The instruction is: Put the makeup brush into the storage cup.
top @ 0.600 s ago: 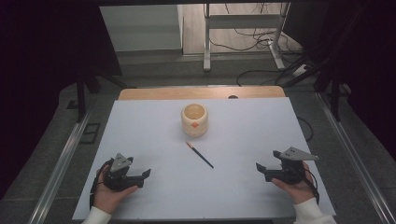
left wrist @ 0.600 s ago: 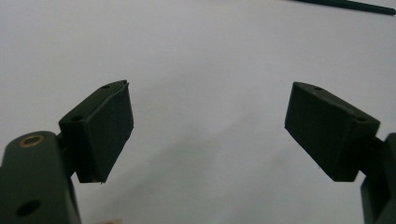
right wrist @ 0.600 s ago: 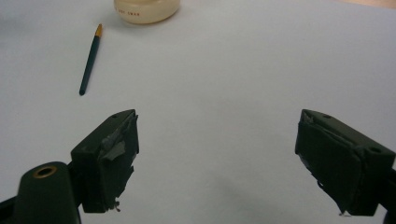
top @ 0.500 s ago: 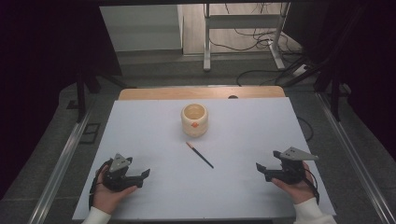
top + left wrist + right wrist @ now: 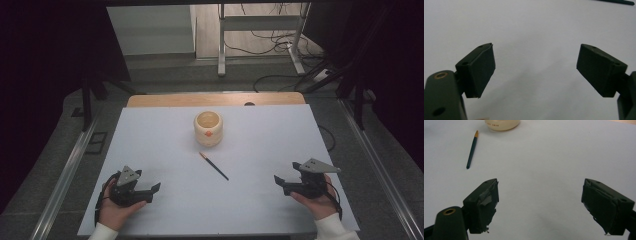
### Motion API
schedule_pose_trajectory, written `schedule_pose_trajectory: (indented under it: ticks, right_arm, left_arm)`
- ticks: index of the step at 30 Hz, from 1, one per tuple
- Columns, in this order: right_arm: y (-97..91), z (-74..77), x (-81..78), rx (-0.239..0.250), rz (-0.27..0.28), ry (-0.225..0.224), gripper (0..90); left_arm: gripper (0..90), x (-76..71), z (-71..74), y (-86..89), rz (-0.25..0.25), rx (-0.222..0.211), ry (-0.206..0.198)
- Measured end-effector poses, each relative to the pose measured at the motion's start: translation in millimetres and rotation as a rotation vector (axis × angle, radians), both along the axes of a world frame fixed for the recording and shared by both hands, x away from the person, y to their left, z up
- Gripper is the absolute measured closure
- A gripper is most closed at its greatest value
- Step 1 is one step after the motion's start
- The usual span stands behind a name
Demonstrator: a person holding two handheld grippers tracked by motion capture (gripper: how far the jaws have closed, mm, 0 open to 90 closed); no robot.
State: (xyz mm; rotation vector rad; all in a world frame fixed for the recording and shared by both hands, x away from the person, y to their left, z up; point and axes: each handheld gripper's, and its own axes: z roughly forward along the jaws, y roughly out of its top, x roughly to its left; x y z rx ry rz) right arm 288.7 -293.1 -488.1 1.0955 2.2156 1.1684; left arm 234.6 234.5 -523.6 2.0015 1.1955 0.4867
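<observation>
A cream cup [image 5: 208, 128] with an orange mark on its side stands upright at the middle of the white table [image 5: 165, 145]. A dark pencil [image 5: 214, 166] with an orange tip lies in front of it, slanting toward the right. My left gripper [image 5: 153, 190] rests near the front left corner, held in a hand, jaws open with nothing between them [image 5: 535, 67]. My right gripper [image 5: 278, 182] rests near the front right corner, also open and empty [image 5: 540, 202]. In the right gripper view the pencil [image 5: 472, 149] and the cup's base [image 5: 502, 124] lie ahead to the left.
A wooden strip [image 5: 215, 99] runs along the table's far edge. Metal rails [image 5: 65, 175] flank the table on both sides. Beyond it stand a desk frame [image 5: 260, 37] and cables on the floor.
</observation>
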Motion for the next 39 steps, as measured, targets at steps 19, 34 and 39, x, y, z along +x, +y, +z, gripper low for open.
schedule_pose_trajectory:
  ticks: [19, 34, 39]
  right_arm:
    - [12.8, 12.1, 0.3, -0.014, 0.046, -0.014, 15.1]
    - [25.7, 28.4, -0.8, -0.015, 0.083, -0.023, 15.2]
    - [29.2, 31.7, -1.2, -0.028, 0.080, -0.012, 15.1]
  left_arm:
    - [14.7, 0.2, -1.7, 1.8, 0.007, -0.004, 0.012]
    - [14.7, 1.1, -0.6, -1.0, 0.008, -0.005, 0.011]
    - [14.7, 1.7, -1.2, -1.1, 0.009, -0.006, 0.012]
